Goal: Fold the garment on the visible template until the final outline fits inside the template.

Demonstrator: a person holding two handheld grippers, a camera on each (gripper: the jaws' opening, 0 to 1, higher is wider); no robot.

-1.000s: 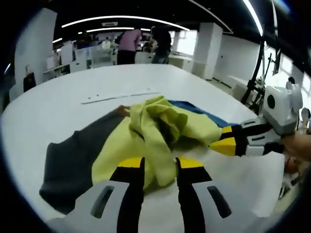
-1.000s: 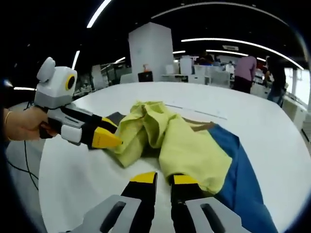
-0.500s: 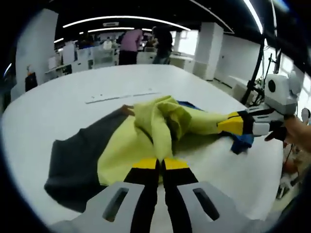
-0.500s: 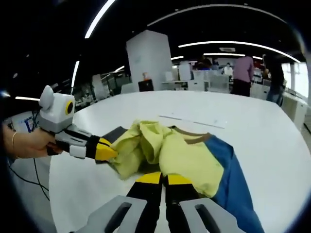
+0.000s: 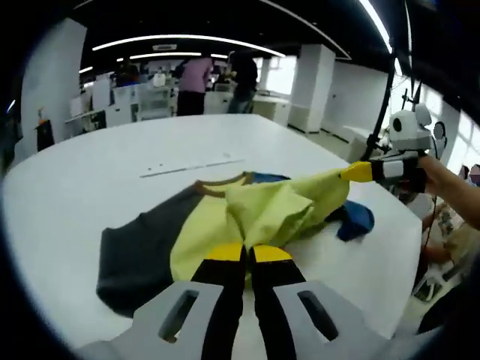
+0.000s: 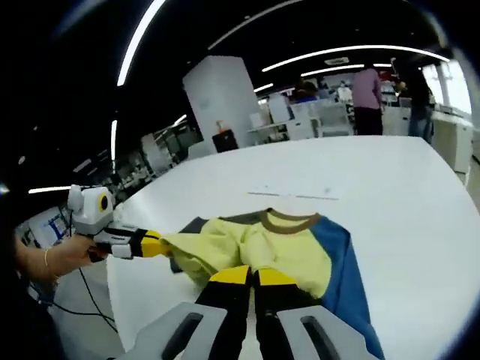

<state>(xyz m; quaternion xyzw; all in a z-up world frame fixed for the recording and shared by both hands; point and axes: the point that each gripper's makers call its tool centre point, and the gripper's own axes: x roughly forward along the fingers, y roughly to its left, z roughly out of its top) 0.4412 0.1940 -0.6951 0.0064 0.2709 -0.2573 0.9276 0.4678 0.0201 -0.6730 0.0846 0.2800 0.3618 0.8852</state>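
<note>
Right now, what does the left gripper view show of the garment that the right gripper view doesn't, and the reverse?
Left gripper view: the garment's wide dark grey panel spread on the table. Right gripper view: the brown collar as a full ring, and the long blue panel. Both: the yellow fabric stretched between the left gripper and right gripper, each shut on it.

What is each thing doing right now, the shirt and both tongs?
Shirt: partly lifted off the white table, yellow hem stretched between both tongs, brown collar lying flat.
Left tongs: shut on the shirt's yellow edge.
Right tongs: shut on the yellow edge too.
Table: white, with the shirt's grey and blue sleeves resting on it.
</note>
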